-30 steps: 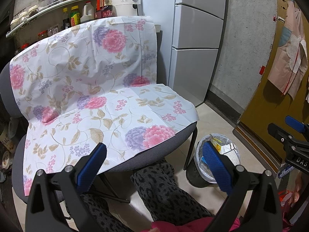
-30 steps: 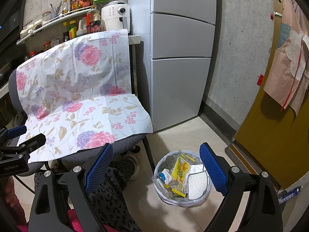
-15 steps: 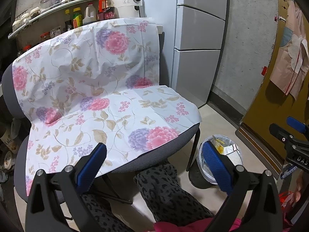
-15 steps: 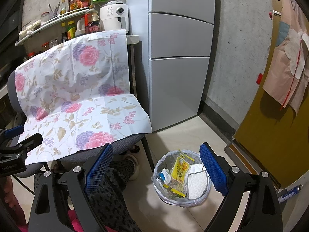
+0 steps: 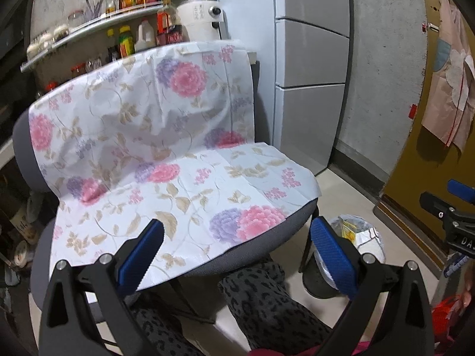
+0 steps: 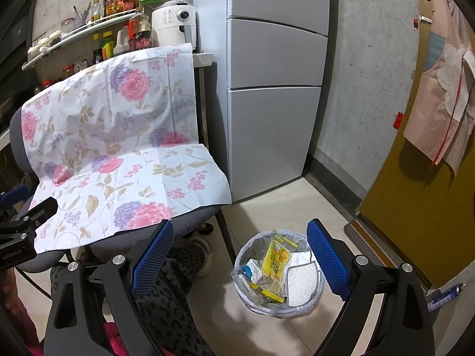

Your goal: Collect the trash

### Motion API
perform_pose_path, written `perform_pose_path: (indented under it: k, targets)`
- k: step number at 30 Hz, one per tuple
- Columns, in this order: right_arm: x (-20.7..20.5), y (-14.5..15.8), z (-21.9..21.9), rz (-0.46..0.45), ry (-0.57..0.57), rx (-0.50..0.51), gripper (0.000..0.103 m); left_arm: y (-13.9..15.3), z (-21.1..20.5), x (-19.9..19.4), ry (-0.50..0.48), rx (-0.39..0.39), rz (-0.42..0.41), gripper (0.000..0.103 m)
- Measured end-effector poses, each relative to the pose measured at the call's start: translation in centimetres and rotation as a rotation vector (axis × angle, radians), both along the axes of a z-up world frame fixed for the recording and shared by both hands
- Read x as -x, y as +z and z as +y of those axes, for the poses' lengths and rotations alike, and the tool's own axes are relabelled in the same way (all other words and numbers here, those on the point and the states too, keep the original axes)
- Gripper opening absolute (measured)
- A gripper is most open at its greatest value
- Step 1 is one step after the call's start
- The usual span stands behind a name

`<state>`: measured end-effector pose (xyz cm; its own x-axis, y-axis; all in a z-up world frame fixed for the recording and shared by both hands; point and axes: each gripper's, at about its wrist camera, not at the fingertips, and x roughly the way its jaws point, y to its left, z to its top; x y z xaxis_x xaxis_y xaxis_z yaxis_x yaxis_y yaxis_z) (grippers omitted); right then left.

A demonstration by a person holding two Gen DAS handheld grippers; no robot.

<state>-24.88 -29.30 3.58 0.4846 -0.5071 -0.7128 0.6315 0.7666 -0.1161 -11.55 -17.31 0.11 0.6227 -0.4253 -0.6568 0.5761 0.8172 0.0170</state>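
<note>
A small bin (image 6: 310, 305) lined with a clear bag stands on the floor right of the chair; inside lie a yellow snack wrapper (image 6: 277, 259), a white pad (image 6: 301, 281) and other scraps. In the left wrist view the same bin (image 5: 363, 237) peeks out behind the right finger. My right gripper (image 6: 240, 255) hovers above the bin's left side, open and empty. My left gripper (image 5: 237, 246) is open and empty over the chair's front edge. The floral sheet (image 5: 166, 160) on the chair carries no trash that I can see.
A grey chair (image 6: 190, 222) draped with the floral sheet fills the left. The person's patterned legs (image 5: 261, 299) are below both grippers. A grey fridge (image 6: 273, 89) stands behind, a brown door (image 6: 415, 207) at right, shelves of bottles (image 6: 118, 35) at back left.
Both views have drifted slightly up and back; the chair sits lower in the left wrist view. Both grippers stay open and empty.
</note>
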Motion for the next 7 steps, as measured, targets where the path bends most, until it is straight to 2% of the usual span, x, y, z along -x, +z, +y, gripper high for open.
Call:
perform_pose_path:
  k: [2, 7]
  targets:
    - [-0.2, -0.2, 0.1, 0.000, -0.002, -0.001, 0.090, -0.3, 0.1, -0.9, 0.008, 0.004, 0.038, 0.097]
    - [-2.0, -0.9, 0.3, 0.007, 0.012, -0.016, 0.090, -1.5, 1.0, -3.1, 0.049, -0.002, 0.070, 0.097]
